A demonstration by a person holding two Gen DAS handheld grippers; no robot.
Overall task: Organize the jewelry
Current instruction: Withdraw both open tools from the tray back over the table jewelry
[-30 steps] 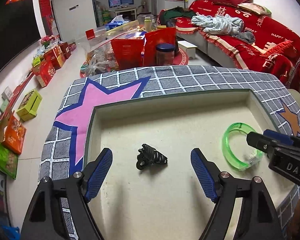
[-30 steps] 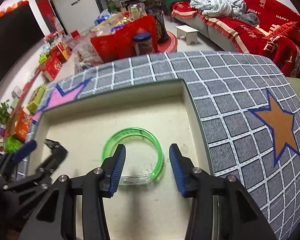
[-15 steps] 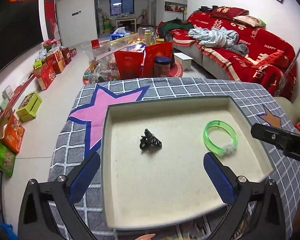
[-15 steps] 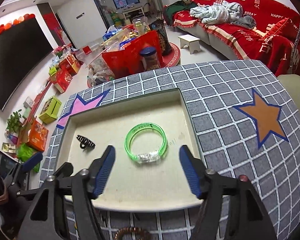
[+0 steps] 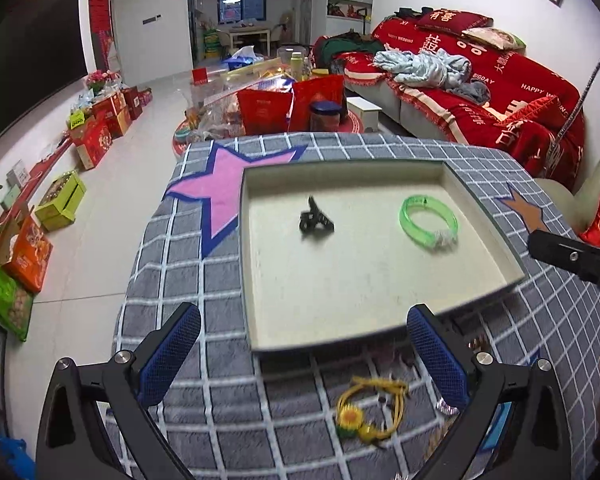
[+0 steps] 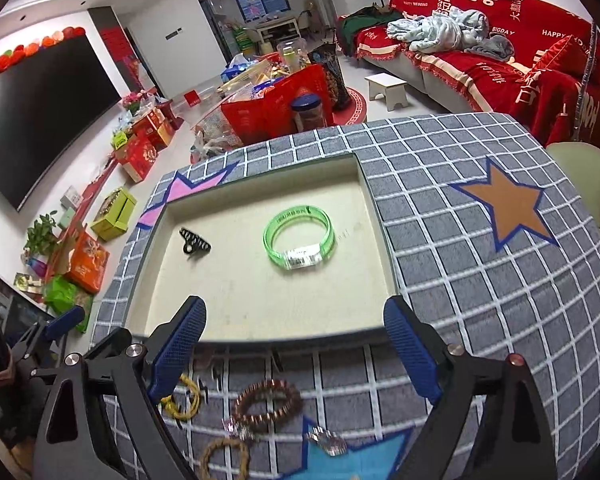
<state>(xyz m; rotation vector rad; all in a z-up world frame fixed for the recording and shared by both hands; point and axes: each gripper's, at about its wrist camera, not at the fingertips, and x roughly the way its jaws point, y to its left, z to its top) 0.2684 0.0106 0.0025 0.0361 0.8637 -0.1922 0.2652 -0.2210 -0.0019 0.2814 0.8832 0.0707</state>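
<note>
Change: both grippers are pulled back from the tray (image 5: 380, 336) vs 1 s ago; then they were low inside it, just at the items, now they hang over the near cloth.
Left gripper (image 5: 304, 348): jaws wide apart, holds nothing; before it was around the black hair clip (image 5: 315, 221), which now lies free in the tray, left part.
Right gripper (image 6: 296, 344): jaws wide apart too, empty; it straddled the green bangle (image 6: 299, 241), which now rests in the tray, middle-right, well apart from the clip.
Meaning: 2 items look already placed, so approx. first part of the task is done.
Left to do: yellow sunflower bracelet (image 5: 370, 412), brown bead bracelet (image 6: 266, 402), braided ring (image 6: 220, 458), small silver piece (image 6: 326, 442), all on the checked cloth (image 6: 480, 280) outside the tray, near edge.
Next (my guess): each gripper goes down to one of these.
</note>
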